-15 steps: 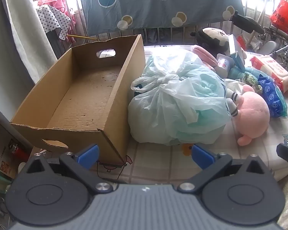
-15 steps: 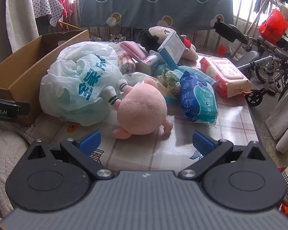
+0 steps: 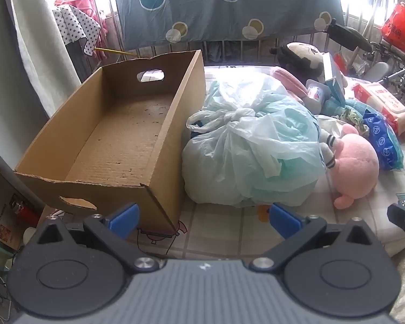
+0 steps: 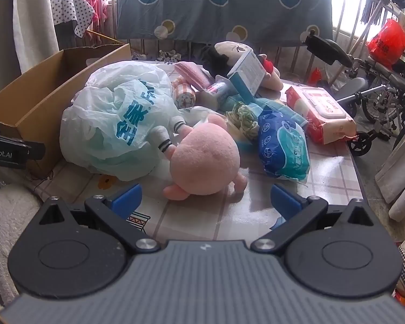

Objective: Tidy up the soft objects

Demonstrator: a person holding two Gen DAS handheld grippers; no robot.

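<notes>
An empty cardboard box [image 3: 116, 137] stands at the table's left; its corner shows in the right wrist view [image 4: 43, 100]. Beside it lies a tied pale green plastic bag [image 3: 253, 151] [image 4: 116, 124]. A pink plush toy [image 3: 356, 170] [image 4: 205, 162] lies against the bag's right side. Behind are a blue wipes pack [image 4: 283, 145], a red wipes pack [image 4: 321, 113], a black-haired doll [image 4: 229, 51] and rolled cloths [image 4: 185, 94]. My left gripper [image 3: 203, 220] is open and empty, short of the box and bag. My right gripper [image 4: 205, 202] is open and empty, just before the pink plush.
A dotted grey sheet [image 4: 224, 5] hangs over the rail behind the table. A wheelchair [image 4: 386, 89] and a red bag [image 4: 388, 40] are at the right. A curtain [image 3: 32, 43] hangs left of the box. The table's front edge [image 4: 191, 229] lies under the grippers.
Both grippers have edged slightly forward toward the table; the objects have not moved and both stay open.
</notes>
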